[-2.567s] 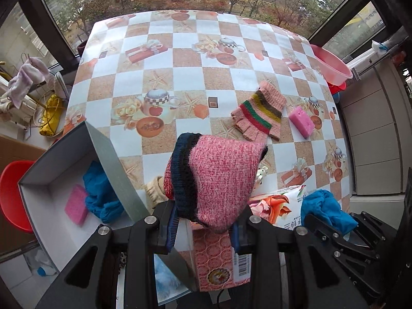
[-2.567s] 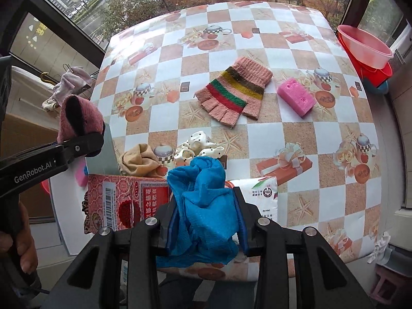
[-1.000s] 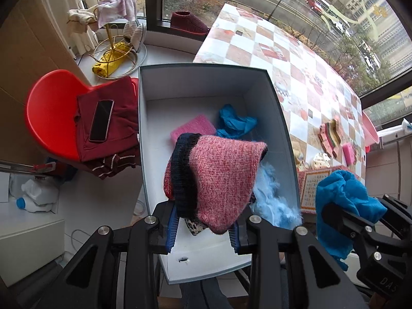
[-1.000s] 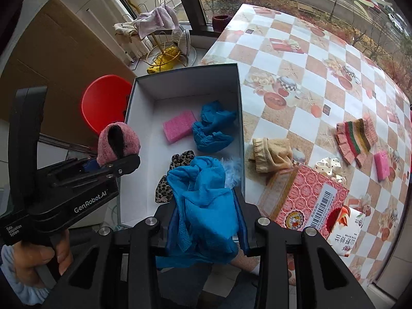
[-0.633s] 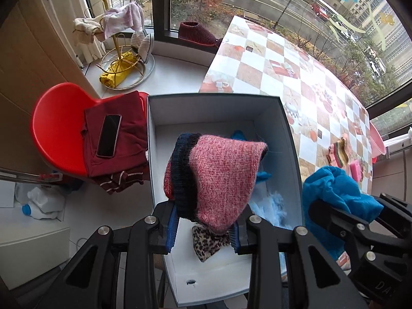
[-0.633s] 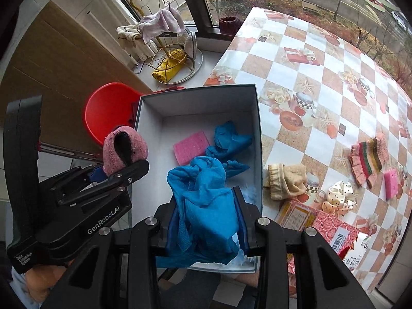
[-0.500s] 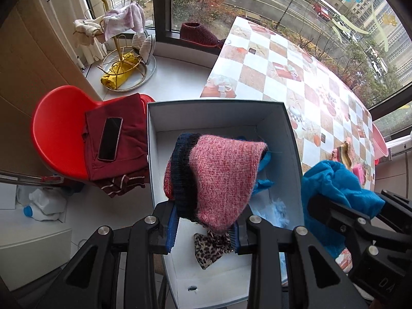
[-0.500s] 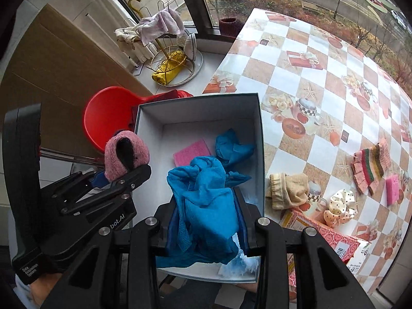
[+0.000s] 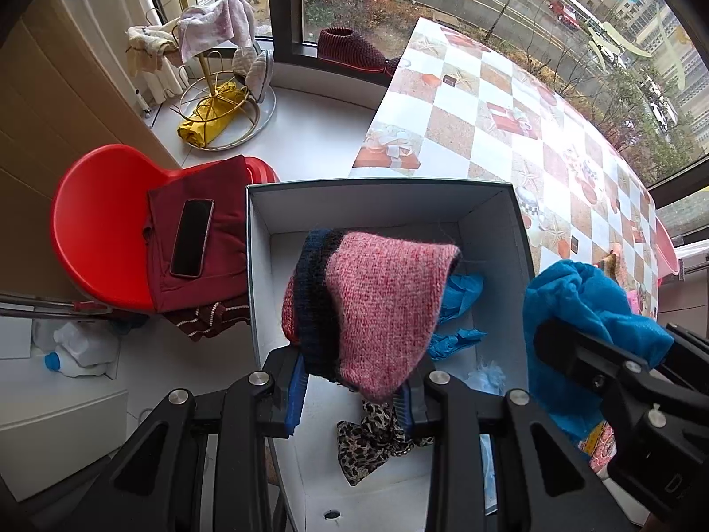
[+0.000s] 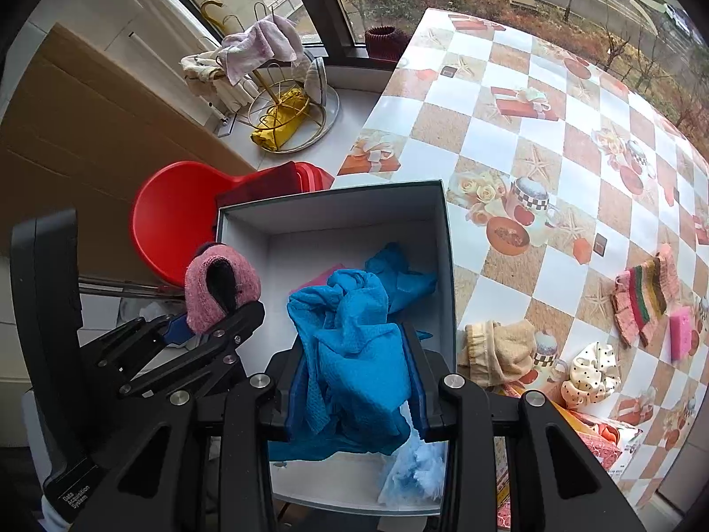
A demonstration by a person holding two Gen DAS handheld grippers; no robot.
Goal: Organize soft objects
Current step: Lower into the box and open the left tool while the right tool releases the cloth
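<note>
My left gripper (image 9: 352,392) is shut on a pink knit hat with a dark band (image 9: 381,310) and holds it above the open white box (image 9: 381,208). My right gripper (image 10: 354,403) is shut on a blue cloth (image 10: 354,354), also above the box (image 10: 332,217). In the box lie a blue cloth (image 10: 399,272), a pink sponge (image 10: 310,283), a leopard-print piece (image 9: 368,443) and a pale blue fluffy item (image 10: 414,465). The left gripper with the hat (image 10: 221,288) shows at the left of the right wrist view. The blue cloth (image 9: 580,310) shows at the right of the left wrist view.
On the checkered table (image 10: 523,142) lie a beige sock (image 10: 496,350), a polka-dot scrunchie (image 10: 589,372), a striped glove (image 10: 642,297), a pink sponge (image 10: 680,332) and a red carton (image 10: 598,434). A red chair (image 9: 97,239) holds dark red clothes and a phone (image 9: 191,237).
Both grippers have swung from over the table to above the box and drawn slightly back, each still holding its item.
</note>
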